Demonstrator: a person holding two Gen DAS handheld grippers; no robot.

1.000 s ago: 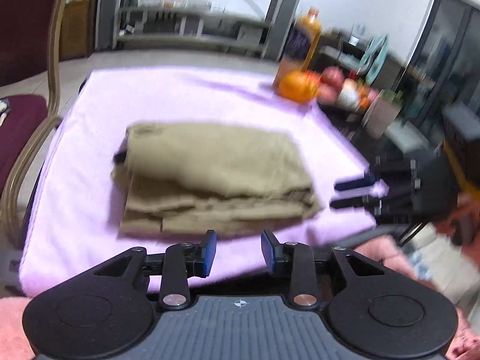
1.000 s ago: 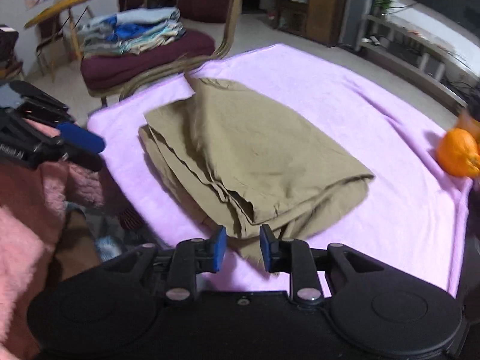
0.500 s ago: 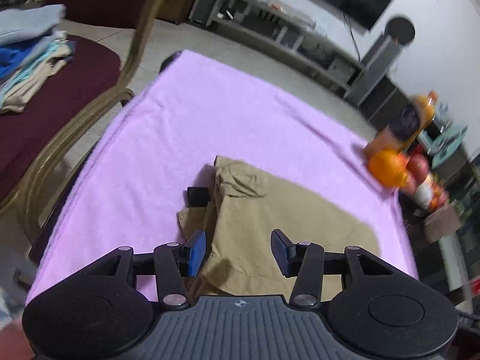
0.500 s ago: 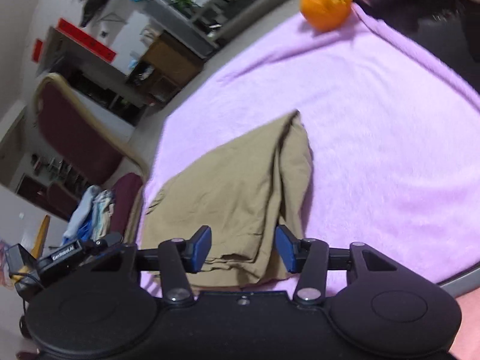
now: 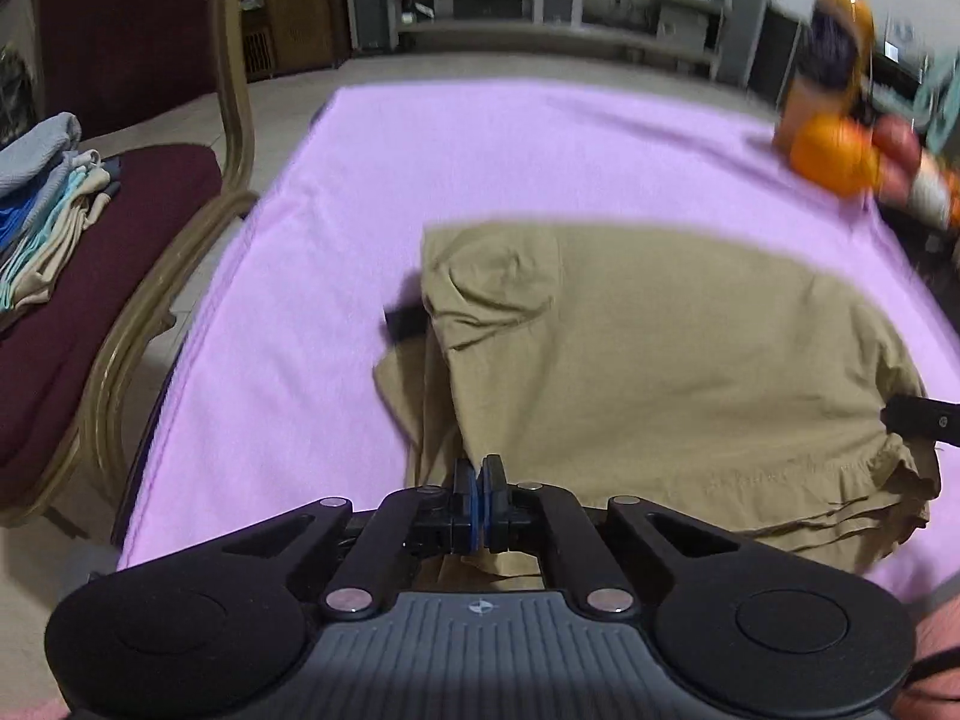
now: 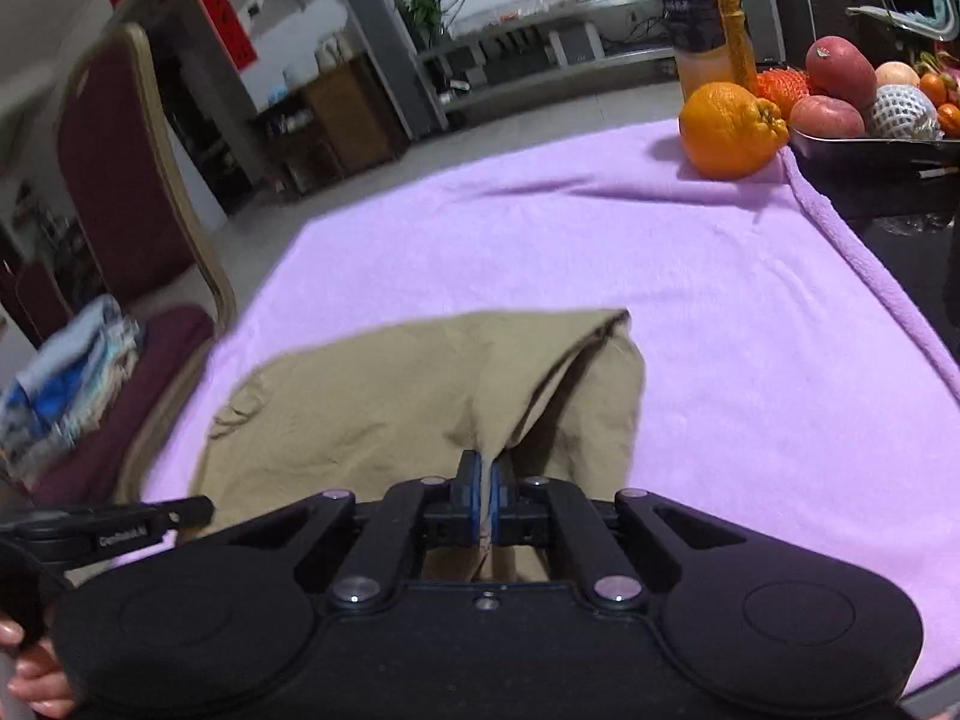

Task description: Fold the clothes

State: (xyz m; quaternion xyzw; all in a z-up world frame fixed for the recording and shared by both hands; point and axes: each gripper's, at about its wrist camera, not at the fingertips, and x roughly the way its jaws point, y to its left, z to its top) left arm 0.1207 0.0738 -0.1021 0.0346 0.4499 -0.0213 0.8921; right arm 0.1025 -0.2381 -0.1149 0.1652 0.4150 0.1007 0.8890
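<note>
A folded khaki garment (image 5: 660,360) lies on the purple blanket (image 5: 480,150) that covers the table. My left gripper (image 5: 479,480) is shut on the garment's near left edge, and the cloth rises into its blue pads. In the right wrist view the same khaki garment (image 6: 390,396) fills the near middle, and my right gripper (image 6: 480,483) is shut on a raised ridge at its near right edge. A small black tag (image 5: 405,319) sticks out at the garment's far left. The tip of the right gripper shows at the left wrist view's right edge.
An orange (image 6: 729,129), a juice bottle (image 6: 702,12) and a tray of fruit (image 6: 864,96) stand at the blanket's far right corner. A maroon chair (image 5: 90,252) with a stack of folded clothes (image 5: 42,210) sits left of the table. A hand (image 6: 24,672) holds the left gripper.
Both grippers were open over the garment half a second ago; they have since come down and closed on its near edges, lifting the cloth slightly.
</note>
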